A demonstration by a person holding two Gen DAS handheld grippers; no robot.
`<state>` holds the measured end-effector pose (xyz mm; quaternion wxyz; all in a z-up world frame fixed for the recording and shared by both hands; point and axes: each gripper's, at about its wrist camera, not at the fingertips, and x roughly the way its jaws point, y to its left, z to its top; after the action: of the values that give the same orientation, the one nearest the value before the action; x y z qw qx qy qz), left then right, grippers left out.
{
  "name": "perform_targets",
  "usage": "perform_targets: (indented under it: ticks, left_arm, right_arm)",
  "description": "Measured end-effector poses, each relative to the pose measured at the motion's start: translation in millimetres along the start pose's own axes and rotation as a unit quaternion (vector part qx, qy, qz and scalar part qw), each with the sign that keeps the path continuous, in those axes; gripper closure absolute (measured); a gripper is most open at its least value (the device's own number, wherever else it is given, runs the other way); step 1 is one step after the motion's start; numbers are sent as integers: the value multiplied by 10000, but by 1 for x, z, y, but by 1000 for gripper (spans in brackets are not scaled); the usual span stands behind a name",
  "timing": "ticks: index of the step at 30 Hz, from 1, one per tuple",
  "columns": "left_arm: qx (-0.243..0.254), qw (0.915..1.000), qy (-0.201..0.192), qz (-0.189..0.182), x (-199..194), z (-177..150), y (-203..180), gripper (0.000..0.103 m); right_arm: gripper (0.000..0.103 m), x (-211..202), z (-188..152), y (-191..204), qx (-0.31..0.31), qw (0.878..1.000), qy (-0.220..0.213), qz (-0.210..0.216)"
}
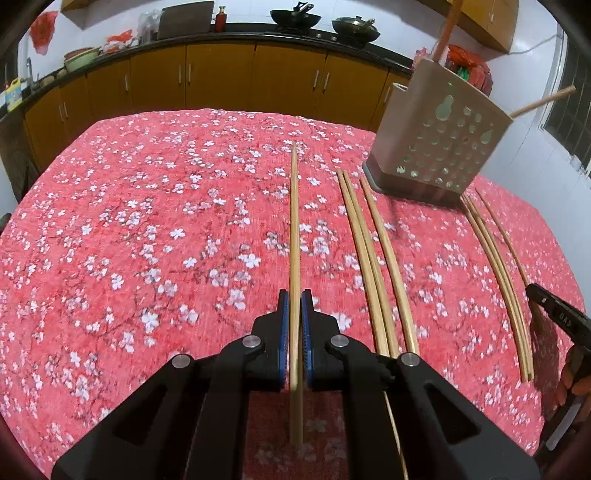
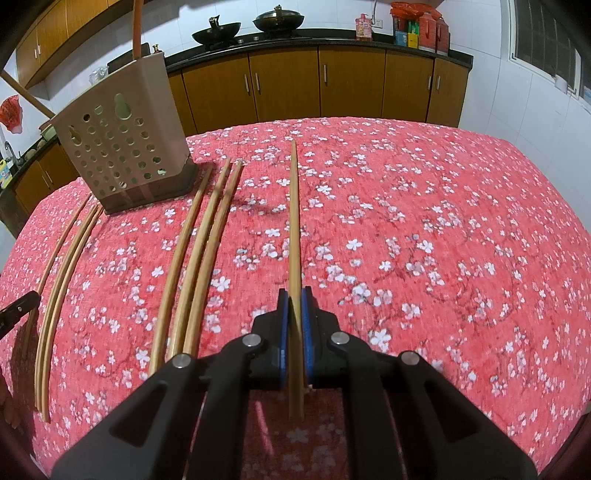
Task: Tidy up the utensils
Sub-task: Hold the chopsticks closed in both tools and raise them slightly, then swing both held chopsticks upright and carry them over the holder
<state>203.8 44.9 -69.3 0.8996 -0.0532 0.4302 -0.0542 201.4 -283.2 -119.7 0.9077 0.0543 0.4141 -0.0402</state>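
The near end of the long wooden chopstick [image 1: 294, 229] passes behind the black left claw [image 1: 294, 332], and where it ends is hidden. The right view shows the same for the pale wooden chopstick [image 2: 294, 221] in the black right claw [image 2: 294, 332]. The red cloth with white blossoms [image 1: 147, 240] on the table is smeared with blur, mostly towards the picture edges. The orange stick [image 1: 447, 29] rising from the beige perforated plastic utensil holder [image 1: 443, 136] is cut by the top edge. The holder's inside is unseen. At the right edge the other black claw [image 1: 561, 317] shows only partly.
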Motion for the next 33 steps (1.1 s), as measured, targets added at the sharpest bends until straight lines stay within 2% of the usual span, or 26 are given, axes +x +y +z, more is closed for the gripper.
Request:
perform_targets:
  ticks: [4, 16, 23, 33]
  left_arm:
    - [50, 10000, 10, -44, -7, -9, -3, 95]
    - [213, 9997, 71, 78, -5, -5, -6, 96]
    - [159, 9990, -410, 16, -36, 19, -2, 96]
    - [-30, 9923, -1223, -197, -84, 48, 1, 96]
  right_arm:
    - [94, -4, -6, 0, -19, 10000, 5, 33]
    - [95, -13, -2, 1, -41, 9999, -87, 83]
    - [95, -57, 21, -3, 46, 9967, -784, 181]
    - [95, -99, 40, -5, 127, 9875, -1536, 316]
